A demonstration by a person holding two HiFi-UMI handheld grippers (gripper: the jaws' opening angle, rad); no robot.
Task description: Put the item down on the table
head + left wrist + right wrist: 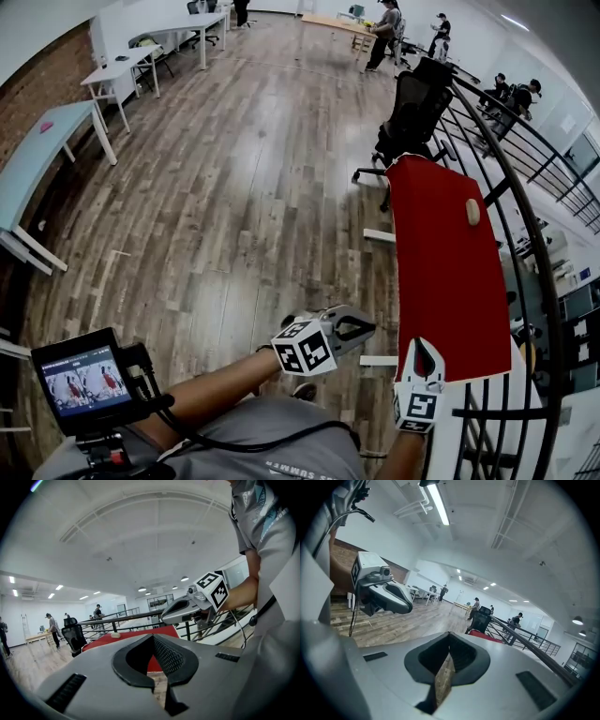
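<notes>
On the red table, toward its far end, lies the small beige item, well apart from both grippers. The right gripper hangs over the table's near edge, with the left gripper beside it. Both have their jaws together and empty.

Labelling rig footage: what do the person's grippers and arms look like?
Both the left gripper and right gripper are pale grey shells with black-lined jaws, each carrying a white cube of black square markers. Grey T-shirt, black cable across it.

All three views toward red table
</notes>
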